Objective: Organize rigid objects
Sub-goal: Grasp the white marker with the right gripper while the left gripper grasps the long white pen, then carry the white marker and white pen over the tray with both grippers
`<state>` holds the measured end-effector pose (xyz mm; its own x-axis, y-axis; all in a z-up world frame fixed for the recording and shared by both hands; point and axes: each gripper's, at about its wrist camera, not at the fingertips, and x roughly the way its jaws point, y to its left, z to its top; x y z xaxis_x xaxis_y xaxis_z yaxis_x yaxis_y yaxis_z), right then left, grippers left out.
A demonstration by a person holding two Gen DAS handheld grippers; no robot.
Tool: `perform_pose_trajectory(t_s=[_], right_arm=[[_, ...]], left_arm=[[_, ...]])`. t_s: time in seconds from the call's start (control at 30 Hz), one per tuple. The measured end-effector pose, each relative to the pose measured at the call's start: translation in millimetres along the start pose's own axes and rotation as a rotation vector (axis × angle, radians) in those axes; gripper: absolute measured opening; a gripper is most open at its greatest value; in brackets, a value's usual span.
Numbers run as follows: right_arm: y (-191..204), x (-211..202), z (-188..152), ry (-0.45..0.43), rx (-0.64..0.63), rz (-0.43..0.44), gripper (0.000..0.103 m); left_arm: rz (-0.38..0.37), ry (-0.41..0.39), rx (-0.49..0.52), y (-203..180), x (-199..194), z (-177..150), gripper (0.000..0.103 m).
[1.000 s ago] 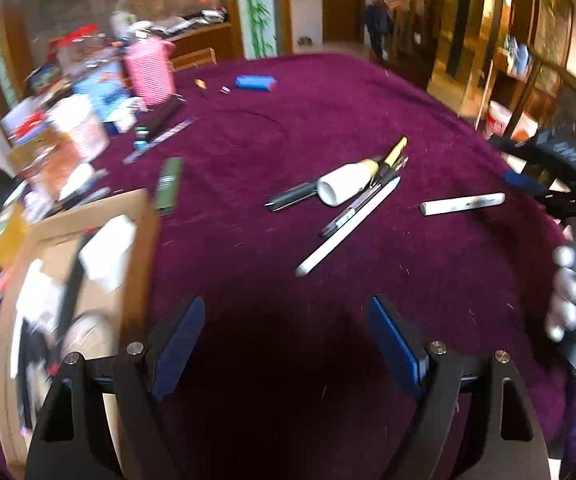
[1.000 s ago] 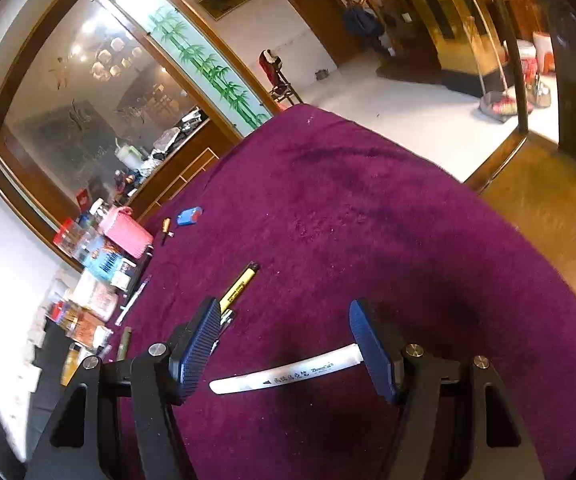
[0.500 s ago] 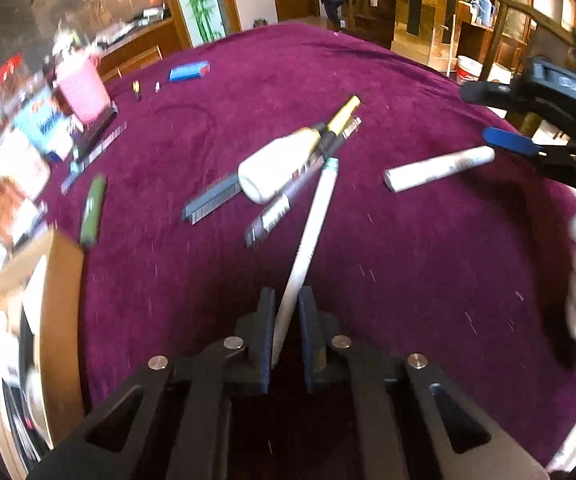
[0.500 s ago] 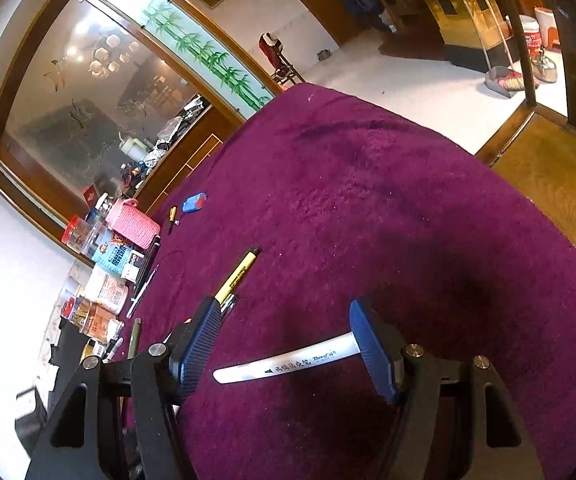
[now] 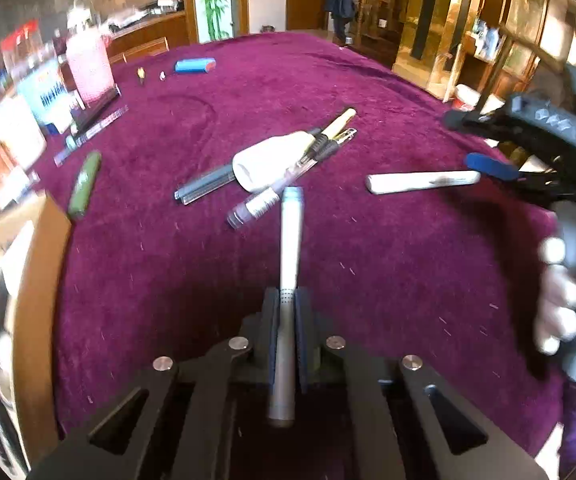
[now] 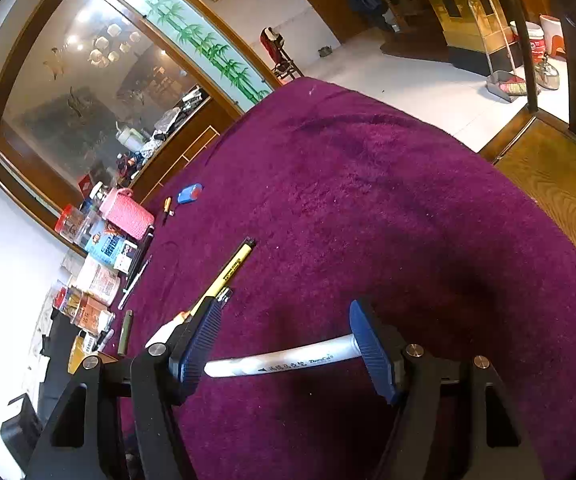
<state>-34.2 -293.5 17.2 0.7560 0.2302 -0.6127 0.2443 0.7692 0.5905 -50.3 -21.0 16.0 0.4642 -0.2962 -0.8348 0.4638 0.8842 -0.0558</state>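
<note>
the silver pen (image 5: 290, 240) is clamped between the pads of the left gripper (image 5: 287, 312), the jaws being closed tight on its lower barrel; its capped far end is pointed toward the white bottle (image 5: 266, 162), which is taken as the landmark and is found lying on its side on the purple tablecloth (image 5: 368, 260); whether the pen's far end is touching the cloth cannot be told; across the bottle a yellow-and-black pen (image 5: 334, 126) and a clear-barrelled pen (image 5: 284, 186) are laid, both in contact with it; a dark pen (image 5: 204, 184) is seen just left of the bottle; a white marker (image 5: 422, 181) is found to the right of the bottle, apart from it, flat on the cloth; in the right wrist view this marker (image 6: 284, 360) is seen lying crosswise between the blue pads of the right gripper (image 6: 284, 346), whose jaws are held wide, neither pad being seen to press on the marker; a gloved hand (image 5: 568, 300) is noted on the right gripper's handle; a green cylinder (image 5: 85, 184) lies well left of the bottle, near a cardboard box (image 5: 36, 280); a blue case (image 5: 195, 65) is set far beyond the bottle; a pink basket (image 5: 88, 66) stands beyond and left of the bottle.
</note>
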Motion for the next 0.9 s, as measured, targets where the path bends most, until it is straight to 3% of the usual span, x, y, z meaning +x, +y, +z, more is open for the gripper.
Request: perform_pose_trajectory(t_s=[0.2,0.33,0.4,0.53,0.77,0.83,0.9], right_arm=[[7,5,1,0.016,-0.028,0.038,0.073],[16,11,-7,0.093,-0.048,0.093,0.075],[30,12,-20,0.182,-0.090,0.125,0.075],[61,14,-46,0.350,-0.232,0.098,0.076],[98,9,-61,0.293,-0.504,-0.114,0.075],[103,18,-70,0.288,-0.586,-0.186,0.064],[101,26,-74,0.286,-0.615,-0.219,0.038]], left_arm=[[-0.051,-0.079,-0.104,26,-51,-28,0.007],[-0.077,-0.122,-0.157,41,-85,-47,0.007],[-0.085,-0.140,-0.177,48,-96,-54,0.007],[-0.108,-0.179,-0.226,66,-116,-71,0.007],[-0.111,-0.220,-0.280,85,-137,-96,0.007],[-0.101,-0.235,-0.291,90,-144,-102,0.007],[-0.092,-0.248,-0.308,97,-151,-108,0.007]])
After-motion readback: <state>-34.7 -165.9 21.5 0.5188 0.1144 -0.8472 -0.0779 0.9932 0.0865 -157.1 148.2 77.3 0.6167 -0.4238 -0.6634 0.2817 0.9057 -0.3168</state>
